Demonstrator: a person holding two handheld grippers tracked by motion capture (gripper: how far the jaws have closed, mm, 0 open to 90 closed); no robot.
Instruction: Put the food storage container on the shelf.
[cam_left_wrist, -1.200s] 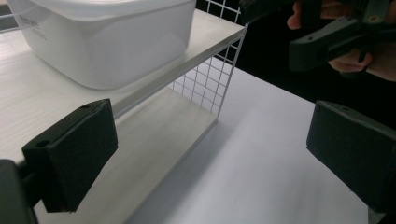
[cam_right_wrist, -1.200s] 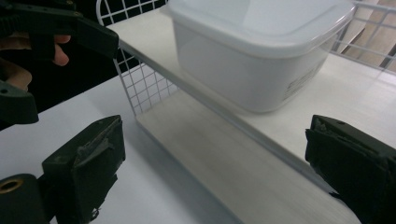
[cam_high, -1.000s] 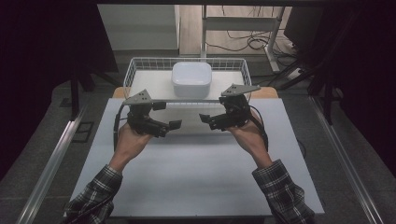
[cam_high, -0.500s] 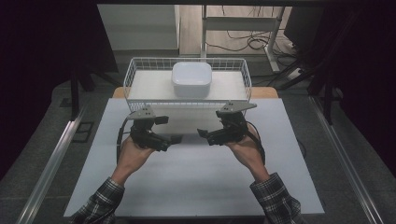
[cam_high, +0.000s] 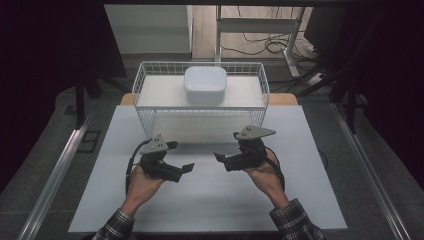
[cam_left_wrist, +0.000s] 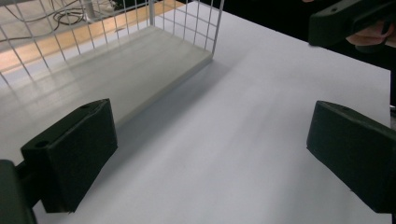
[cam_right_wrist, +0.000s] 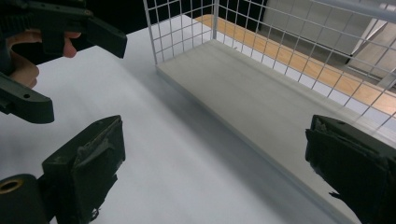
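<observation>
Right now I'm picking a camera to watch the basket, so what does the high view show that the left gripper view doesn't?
High view: a white square container on the white board in the wire basket, plus both hands with the left gripper and right gripper open and empty. Left gripper view: its own jaws close up, spread wide over the white table. Both share a basket corner and the table.

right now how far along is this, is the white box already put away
Done, by the look of it: the white box sits inside the wire basket at the back of the table. In hand: nothing; the left tool and right tool are both open, empty, over the bare table. Nothing obvious seems left.
</observation>
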